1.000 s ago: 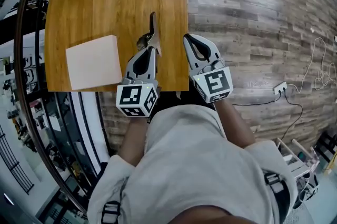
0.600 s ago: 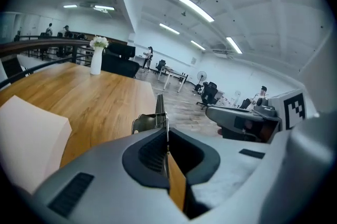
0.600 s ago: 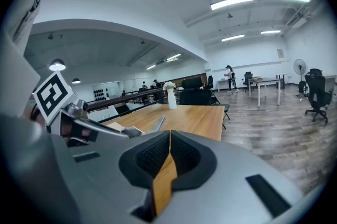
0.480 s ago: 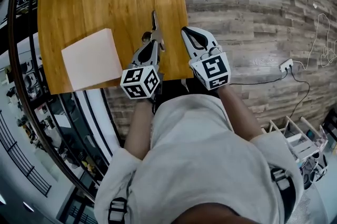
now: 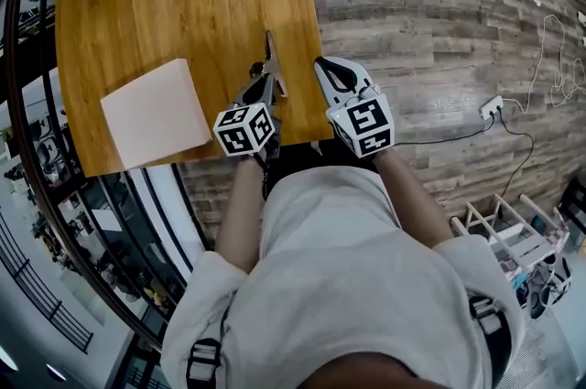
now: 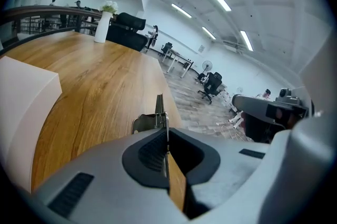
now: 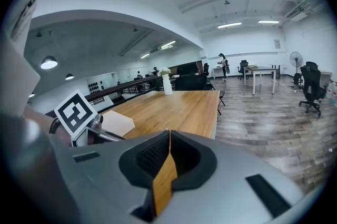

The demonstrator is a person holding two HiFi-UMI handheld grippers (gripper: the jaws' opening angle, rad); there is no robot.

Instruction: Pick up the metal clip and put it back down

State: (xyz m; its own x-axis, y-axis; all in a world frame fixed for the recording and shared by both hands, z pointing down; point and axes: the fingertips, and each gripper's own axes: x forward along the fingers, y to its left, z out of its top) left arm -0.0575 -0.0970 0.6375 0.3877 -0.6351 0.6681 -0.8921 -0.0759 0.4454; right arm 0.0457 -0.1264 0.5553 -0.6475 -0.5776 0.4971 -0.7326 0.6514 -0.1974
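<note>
Far left: a white block (image 5: 154, 114) is lying flat on the wooden table (image 5: 183, 3), near the front edge and well apart from the grippers. In the left gripper view the block (image 6: 23, 107) is filling the left margin. A white vase (image 6: 102, 27) is standing at the table's far end.

Centre-left: the left gripper (image 5: 266, 83) is reaching over the table's near right part, with its marker cube (image 5: 245, 129) toward the person. Its jaws are squeezing the metal clip (image 5: 269, 58). The left gripper view is showing the left gripper (image 6: 166, 134) with its pads pressing together on the clip's near end, while the rest of the clip (image 6: 152, 118) is sticking out forward past the tips. The clip is pointing away from the person, over the wood close to the table's right edge. Whether it is touching the tabletop or hanging just above it, I cannot tell.

Centre-right: the right gripper (image 5: 322, 67) is hovering just beside the left one, at the table's right edge. Its own view is showing the right gripper (image 7: 168, 136) with the jaws meeting and nothing between them. The left gripper's marker cube (image 7: 73, 112) is showing at the left of that view.

Right: the plank floor (image 5: 430, 21) is running beyond the table. A cable with a white power strip (image 5: 493, 107) is lying on it, well apart from the table.
</note>
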